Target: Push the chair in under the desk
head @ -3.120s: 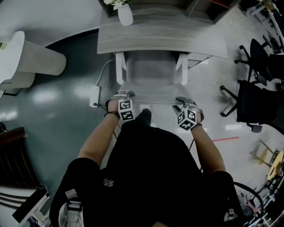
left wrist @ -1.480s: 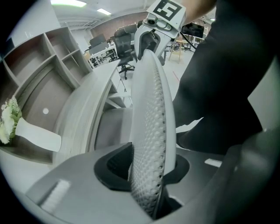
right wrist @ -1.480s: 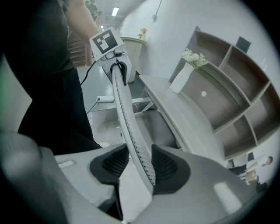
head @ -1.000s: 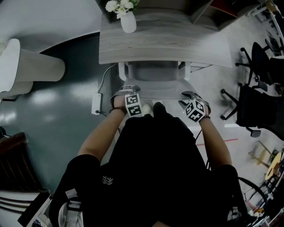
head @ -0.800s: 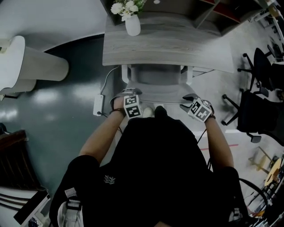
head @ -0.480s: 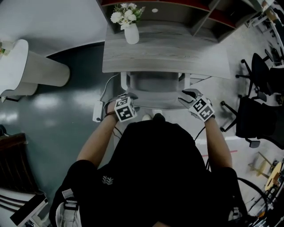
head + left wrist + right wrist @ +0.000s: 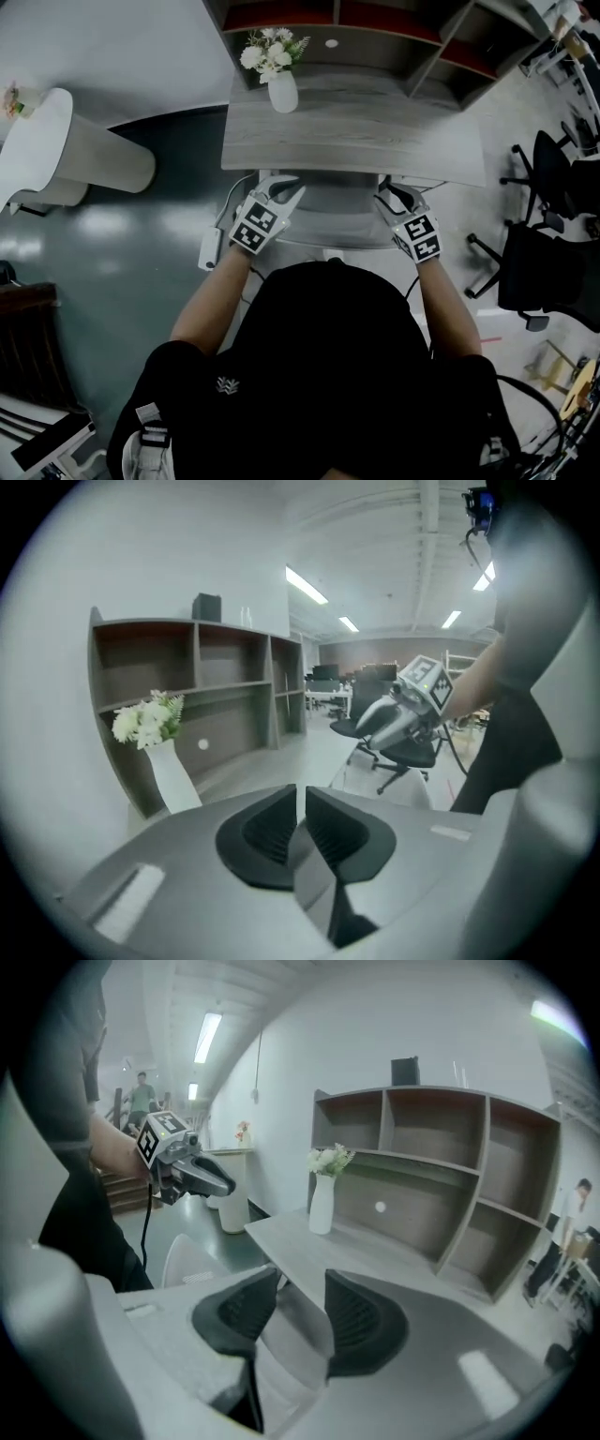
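Chair (image 7: 333, 214) sat tucked under desk (image 7: 356, 131), at 12 o'clock from the person; only seat and back rail showed past the desk's near edge. Both forearms reached toward 12 o'clock, one each side of the chair. Left gripper (image 7: 301, 794) was at 11 o'clock, pointed forward and down; jaws had just been closing, almost together, thin gap, nothing between. Right gripper (image 7: 302, 1288) was at 1 o'clock, same tilt, jaws apart, empty. Vase (image 7: 283, 92) stood at the desk's 11 o'clock corner.
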The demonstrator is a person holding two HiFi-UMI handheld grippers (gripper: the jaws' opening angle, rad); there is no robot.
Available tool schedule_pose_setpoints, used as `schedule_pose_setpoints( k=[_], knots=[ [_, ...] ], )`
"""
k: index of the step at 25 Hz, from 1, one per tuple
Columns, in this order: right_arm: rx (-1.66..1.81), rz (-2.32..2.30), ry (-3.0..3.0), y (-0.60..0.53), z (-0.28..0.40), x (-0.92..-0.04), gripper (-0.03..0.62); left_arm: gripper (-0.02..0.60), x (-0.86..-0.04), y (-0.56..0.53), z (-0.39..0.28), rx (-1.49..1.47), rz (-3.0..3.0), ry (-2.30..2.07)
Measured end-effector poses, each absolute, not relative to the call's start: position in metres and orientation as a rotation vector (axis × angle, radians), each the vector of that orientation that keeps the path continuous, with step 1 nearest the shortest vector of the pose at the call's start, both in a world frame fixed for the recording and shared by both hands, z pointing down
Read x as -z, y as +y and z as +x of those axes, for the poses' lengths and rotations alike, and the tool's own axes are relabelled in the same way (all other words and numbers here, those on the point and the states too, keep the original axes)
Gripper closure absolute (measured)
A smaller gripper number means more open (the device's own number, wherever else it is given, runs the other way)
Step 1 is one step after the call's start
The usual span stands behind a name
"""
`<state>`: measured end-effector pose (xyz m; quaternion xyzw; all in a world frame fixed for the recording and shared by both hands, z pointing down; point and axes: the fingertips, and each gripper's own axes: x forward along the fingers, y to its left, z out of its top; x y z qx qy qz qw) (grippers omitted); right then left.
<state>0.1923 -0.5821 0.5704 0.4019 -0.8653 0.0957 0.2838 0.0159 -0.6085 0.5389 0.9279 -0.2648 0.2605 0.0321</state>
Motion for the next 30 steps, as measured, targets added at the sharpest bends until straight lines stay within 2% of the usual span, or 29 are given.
schedule_pose_setpoints(
  k=[7,9,11,30],
  knots=[
    [-0.307,1.225,-2.263,-0.603,0.208,-0.569,0.451,0.575,-0.511,-0.646,0.012,-0.554,2.839,-1.145],
    [-0.361,1.297,-2.286,-0.607,0.214,-0.568,0.497,0.575,-0.512,-0.651,0.009,-0.515,2.813,-1.205],
    [-0.390,1.361,-2.321,-0.610,0.219,-0.565,0.592,0.575,-0.516,-0.654,0.005,-0.492,2.786,-1.257],
    [-0.421,1.513,-2.316,-0.619,0.245,-0.571,0.592,0.575,-0.548,-0.661,-0.010,-0.588,2.703,-1.291]
  ],
)
